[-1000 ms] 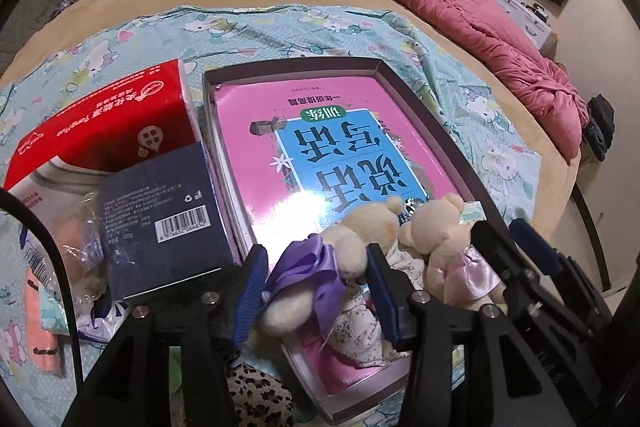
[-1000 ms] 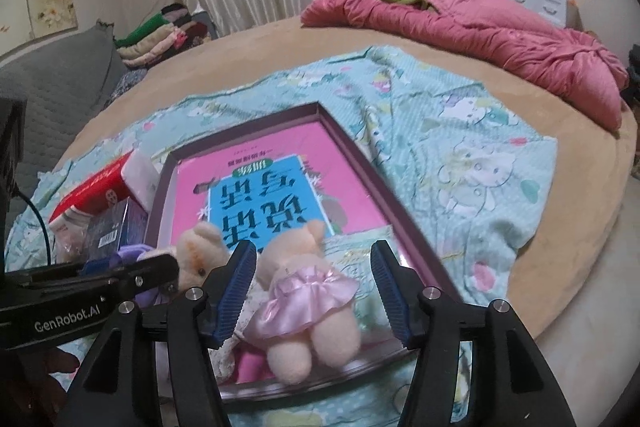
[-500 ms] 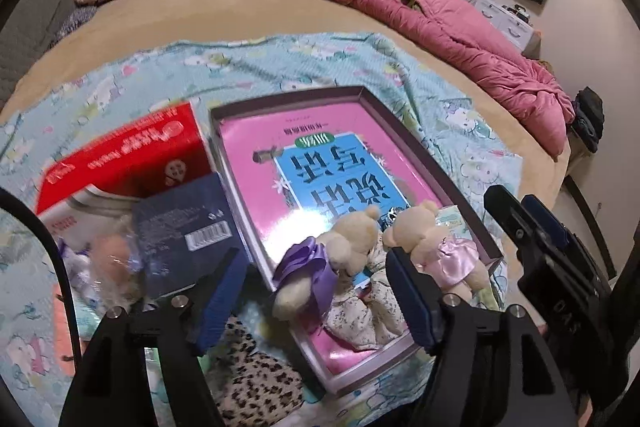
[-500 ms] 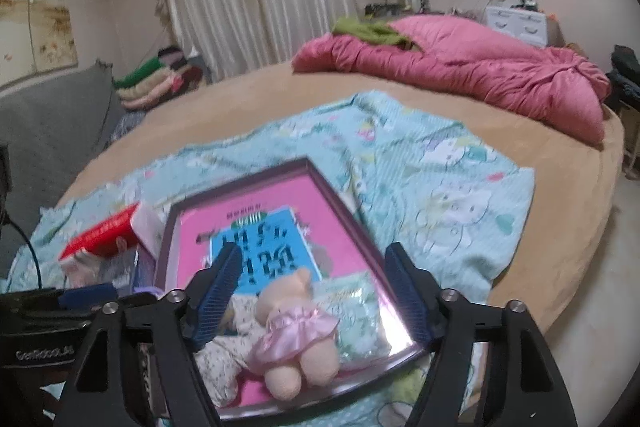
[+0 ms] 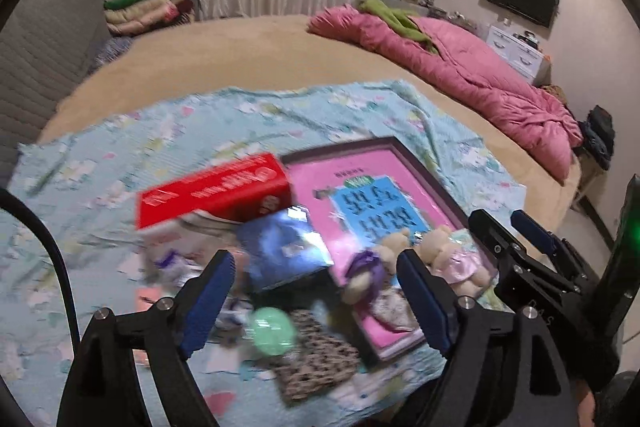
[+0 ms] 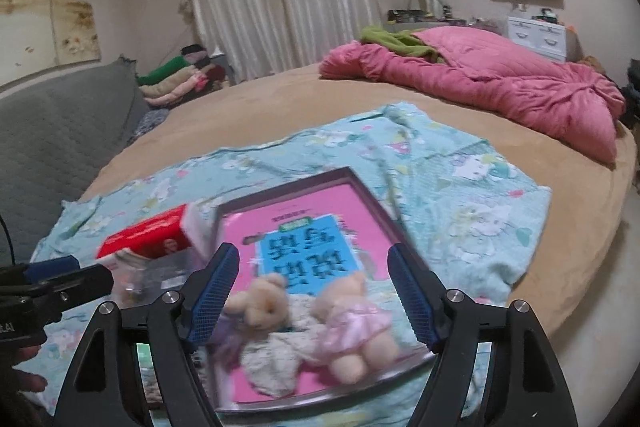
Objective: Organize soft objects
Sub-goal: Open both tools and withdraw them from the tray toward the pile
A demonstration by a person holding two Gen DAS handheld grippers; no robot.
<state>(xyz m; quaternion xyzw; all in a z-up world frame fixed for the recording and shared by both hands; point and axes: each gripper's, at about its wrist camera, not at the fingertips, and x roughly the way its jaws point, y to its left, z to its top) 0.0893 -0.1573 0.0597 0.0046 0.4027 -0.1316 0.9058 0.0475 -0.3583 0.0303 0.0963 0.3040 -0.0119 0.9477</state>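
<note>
Round and tan, the bed (image 6: 248, 115) carries a light blue cartoon-print cloth (image 6: 472, 195) on which everything you are working with is laid out. A pink quilt (image 6: 500, 87) is heaped along the far edge, and folded clothes (image 6: 180, 79) are stacked by the curtain.

Container: one shallow dark-rimmed tray (image 6: 362, 187) sits on the cloth. Its floor is covered by a pink book with a blue panel (image 6: 308, 251). At the near end of the tray lie two small plush bears, side by side and touching. The bear in the pink dress (image 6: 352, 323) lies on the right; the bear with the purple bow (image 6: 260, 307) lies on the left, over a pale floral cloth (image 6: 276, 359). Both are beige, soft and lying flat; blur hides finer detail.

Outside the tray, to its left: a red box (image 5: 216, 187), a dark blue box (image 5: 284, 251), a green ball (image 5: 272, 331) and a leopard-print piece (image 5: 316, 359).

Your left gripper (image 5: 316, 303) hangs above the clutter with its jaws opening and nothing between them. Your right gripper (image 6: 312, 291) is spread wide above the two bears, its pads clear of both; it grasps nothing.
</note>
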